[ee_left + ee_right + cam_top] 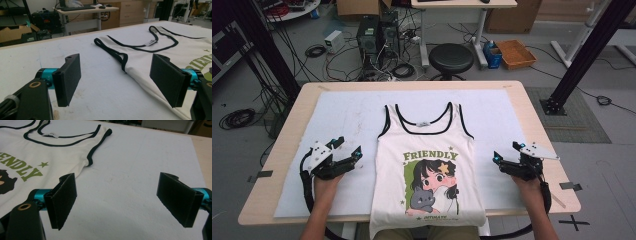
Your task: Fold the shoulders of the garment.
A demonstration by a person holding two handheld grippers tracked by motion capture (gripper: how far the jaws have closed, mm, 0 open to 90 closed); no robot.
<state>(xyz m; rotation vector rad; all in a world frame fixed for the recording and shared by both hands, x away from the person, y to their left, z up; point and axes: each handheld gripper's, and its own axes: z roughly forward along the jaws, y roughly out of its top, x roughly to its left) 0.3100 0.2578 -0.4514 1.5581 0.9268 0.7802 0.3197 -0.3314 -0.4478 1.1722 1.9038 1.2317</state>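
Note:
A white tank top (pixel 427 155) with black trim and a green "FRIENDLY" cartoon print lies flat and face up on the white mat (pixel 342 120), neck toward the far edge, hem hanging over the near edge. My left gripper (pixel 347 150) rests on the mat just left of the shirt's side, open and empty. In the left gripper view the shirt's strap and armhole (pixel 120 56) lie between and beyond the jaws of the left gripper (pixel 116 80). My right gripper (pixel 504 154) sits open and empty on the mat right of the shirt. The right gripper (pixel 117 200) faces bare mat, with the shirt (pixel 37 162) at its left.
The wooden table (pixel 537 130) shows beyond the mat on every side. Behind the table stand a black stool (pixel 451 57), computer towers (pixel 377 35), tangled cables and an orange box (pixel 515 53). A black frame post (pixel 584 55) rises at the right.

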